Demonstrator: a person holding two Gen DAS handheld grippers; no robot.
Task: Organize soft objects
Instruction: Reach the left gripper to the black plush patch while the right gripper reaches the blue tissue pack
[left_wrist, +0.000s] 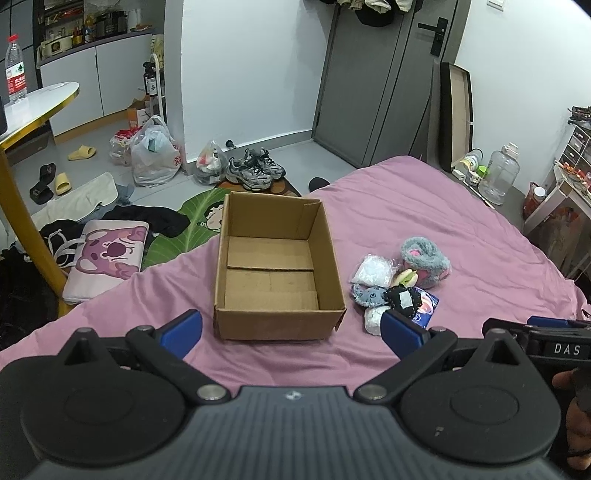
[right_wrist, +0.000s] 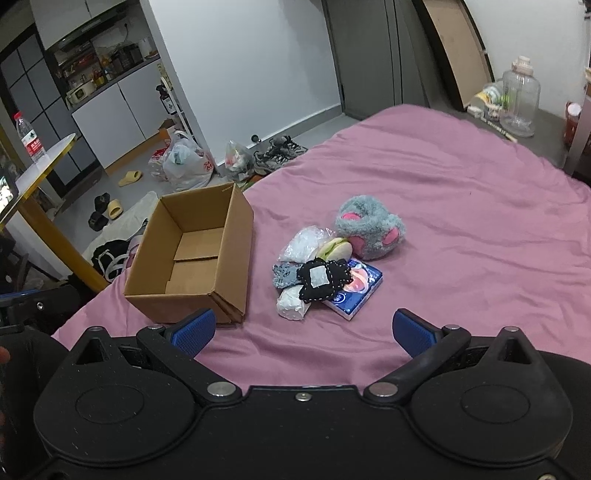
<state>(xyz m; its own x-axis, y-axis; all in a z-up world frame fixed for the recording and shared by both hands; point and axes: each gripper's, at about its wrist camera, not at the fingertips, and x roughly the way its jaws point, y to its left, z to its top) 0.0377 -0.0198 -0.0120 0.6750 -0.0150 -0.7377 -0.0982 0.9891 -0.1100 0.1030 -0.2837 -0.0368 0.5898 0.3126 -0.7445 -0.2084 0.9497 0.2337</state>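
The pink bed sheet (right_wrist: 461, 206) fills most of both views and carries everything the task concerns. On it sits the cardboard box (left_wrist: 277, 273), open at the top and with nothing inside, its flaps folded flat on the bottom. In the right wrist view the box lies at about 10 o'clock from the gripper, and the pile of soft things at about 12 o'clock, just beside the box but not touching it.

The largest piece in the pile is the grey plush paw (right_wrist: 369, 227), at the far end. Nearer come a blue tissue pack (right_wrist: 356, 291), a black stitched pad (right_wrist: 323, 278) lying on top of it, a clear bag of white stuff (right_wrist: 304, 243), a grey knitted piece (right_wrist: 284, 275), a green and cream plush (right_wrist: 334, 249), and a white bundle (right_wrist: 293, 304) closest to the tool.

The left gripper (left_wrist: 291, 330) is spread wide and carries nothing; the right gripper (right_wrist: 303, 328) is likewise wide and bare, hovering short of the pile.

As I judge it, the sorting has not begun: 0 items are boxed. The next move calls for the right tool to reach to 12 o'clock, pinch 1 item, likely the white bundle, then swing it to 10 o'clock over the box.
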